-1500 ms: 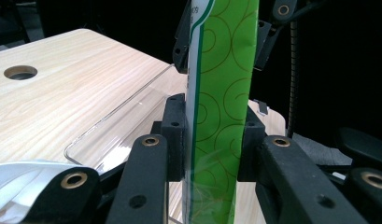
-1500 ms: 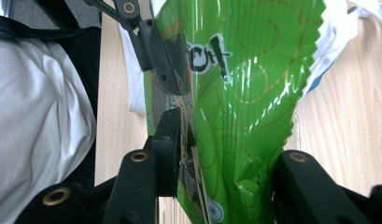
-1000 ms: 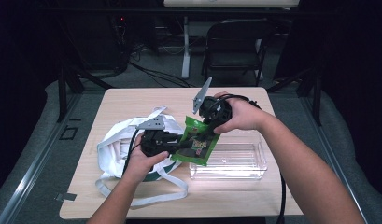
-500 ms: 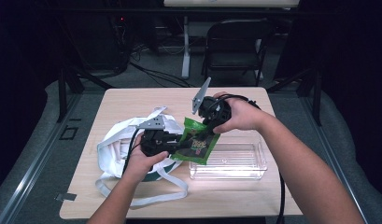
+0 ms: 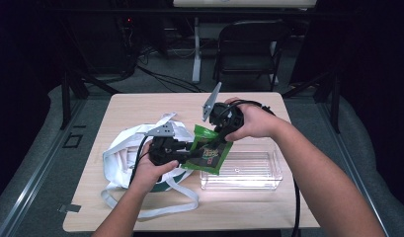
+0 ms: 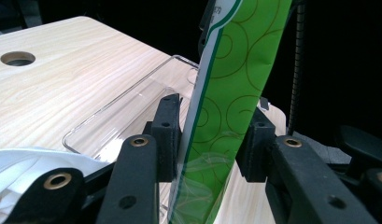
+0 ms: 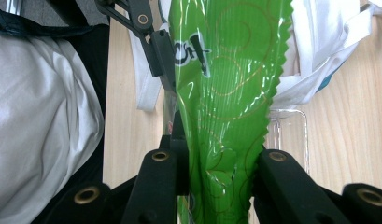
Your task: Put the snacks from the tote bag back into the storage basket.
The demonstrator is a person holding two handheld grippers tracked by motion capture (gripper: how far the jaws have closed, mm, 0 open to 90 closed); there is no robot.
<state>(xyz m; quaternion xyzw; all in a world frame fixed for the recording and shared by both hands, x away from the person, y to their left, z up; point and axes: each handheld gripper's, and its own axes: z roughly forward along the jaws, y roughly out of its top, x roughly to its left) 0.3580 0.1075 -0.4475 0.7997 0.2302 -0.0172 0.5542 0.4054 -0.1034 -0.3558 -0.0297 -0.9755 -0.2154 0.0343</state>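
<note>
Two hand-held grippers — left (image 5: 182,154), right (image 5: 220,129) — both pinching green packet (image 5: 209,150)

L gripper (image 5: 182,150): black, brass rivets on arms, grey 3-corner plate, black cable | R gripper (image 5: 217,129): black, grey plate, black cable lower right | forearms bare, no sleeves

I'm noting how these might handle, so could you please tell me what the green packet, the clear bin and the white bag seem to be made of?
Green packet: glossy plastic film, judging by its sheen, crinkles and zigzag-cut edge.
Clear bin: rigid transparent plastic, probably acrylic; the wood grain shows through it.
White bag: soft matte fabric, perhaps cotton, with flat strap handles.
</note>
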